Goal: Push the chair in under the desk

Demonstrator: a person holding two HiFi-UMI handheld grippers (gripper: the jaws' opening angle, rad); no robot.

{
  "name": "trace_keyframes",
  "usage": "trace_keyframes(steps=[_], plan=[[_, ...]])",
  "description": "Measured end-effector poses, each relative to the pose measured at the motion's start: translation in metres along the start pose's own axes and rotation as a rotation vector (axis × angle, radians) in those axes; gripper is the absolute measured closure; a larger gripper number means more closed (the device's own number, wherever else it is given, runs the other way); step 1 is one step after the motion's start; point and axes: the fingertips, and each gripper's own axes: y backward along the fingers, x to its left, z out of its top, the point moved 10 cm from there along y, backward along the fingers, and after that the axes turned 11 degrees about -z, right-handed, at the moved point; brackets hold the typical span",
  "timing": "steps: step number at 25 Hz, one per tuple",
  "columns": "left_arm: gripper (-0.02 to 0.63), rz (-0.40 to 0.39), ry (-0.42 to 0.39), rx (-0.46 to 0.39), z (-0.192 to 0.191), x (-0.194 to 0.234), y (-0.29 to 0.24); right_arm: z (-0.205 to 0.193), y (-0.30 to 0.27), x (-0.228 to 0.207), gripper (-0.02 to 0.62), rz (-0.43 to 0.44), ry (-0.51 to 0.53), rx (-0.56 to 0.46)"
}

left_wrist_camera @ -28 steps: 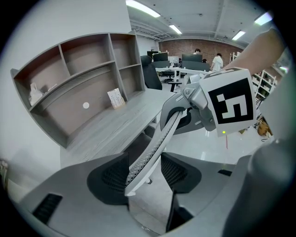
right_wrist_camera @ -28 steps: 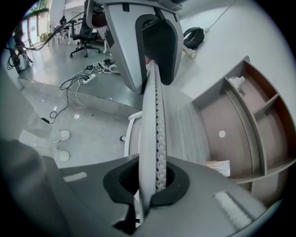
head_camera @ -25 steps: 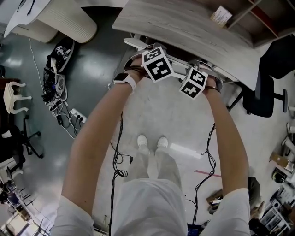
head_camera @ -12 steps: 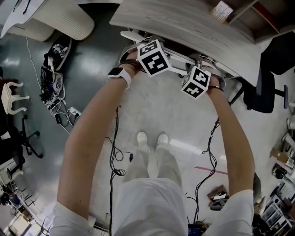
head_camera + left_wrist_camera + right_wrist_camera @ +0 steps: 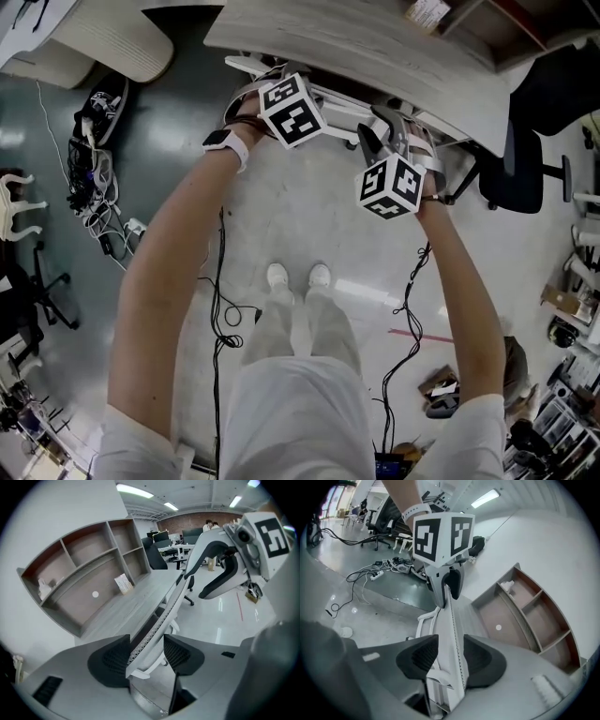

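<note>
The white mesh chair's backrest point(image 5: 339, 99) stands at the grey wooden desk's point(image 5: 375, 47) front edge, with the seat hidden beneath the top. My left gripper point(image 5: 146, 656) is shut on the backrest's upper rim point(image 5: 154, 625), which fills the gap between its pads. My right gripper point(image 5: 451, 656) has just been opening its jaws. The rim point(image 5: 452, 634) still runs between them, but they are open and raised off it. In the head view the right gripper point(image 5: 389, 141) hangs just in front of the desk's edge, right of the left one's marker cube point(image 5: 292, 111).
A black office chair point(image 5: 525, 159) stands at the desk's right end. A power strip and tangled cables point(image 5: 103, 187) lie on the floor to the left, and a cable point(image 5: 220, 309) runs beside my feet point(image 5: 295, 277). A shelf unit point(image 5: 89, 583) sits on the desk.
My right gripper let go of the backrest, opened, and rose back from the desk. My left gripper kept its hold in the same place.
</note>
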Motion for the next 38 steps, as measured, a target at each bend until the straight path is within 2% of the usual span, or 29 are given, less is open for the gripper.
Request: trace_keyframes(steps=[2,8,9,10,11,17,26,28,33,38], plan=[[0.381,0.037,-0.006,-0.035,-0.003,-0.006,0.007,0.002,0.013,0.003,0.426,0.001,-0.001,-0.009],[0.39,0.061,0.108,-0.214,-0.012,-0.036,0.057,0.009,0.051,0.007,0.426,-0.019,-0.084,-0.047],[0.395,0.058,0.132,-0.246,-0.013,-0.043,0.065,0.009,0.058,0.007,0.445,-0.024,-0.1,-0.04],[0.411,0.054,0.156,-0.279,-0.015,-0.051,0.073,0.009,0.066,0.007,0.501,-0.027,-0.114,-0.031],[0.429,0.051,0.178,-0.309,-0.018,-0.059,0.081,0.011,0.073,0.006,0.515,-0.03,-0.128,-0.025],[0.479,0.086,0.295,-0.434,-0.043,-0.107,0.137,0.037,0.121,0.012,0.515,-0.035,-0.172,-0.065],[0.591,0.152,0.367,-0.531,-0.064,-0.178,0.21,0.058,0.197,0.033,0.556,-0.057,-0.24,-0.103],[0.595,0.157,0.4,-0.553,-0.071,-0.19,0.222,0.062,0.214,0.035,0.583,-0.067,-0.27,-0.108],[0.598,0.211,0.416,-0.57,-0.077,-0.223,0.252,0.069,0.253,0.041,0.583,-0.091,-0.351,-0.12],[0.6,0.258,0.417,-0.576,-0.083,-0.254,0.273,0.075,0.285,0.045,0.583,-0.134,-0.497,-0.126]])
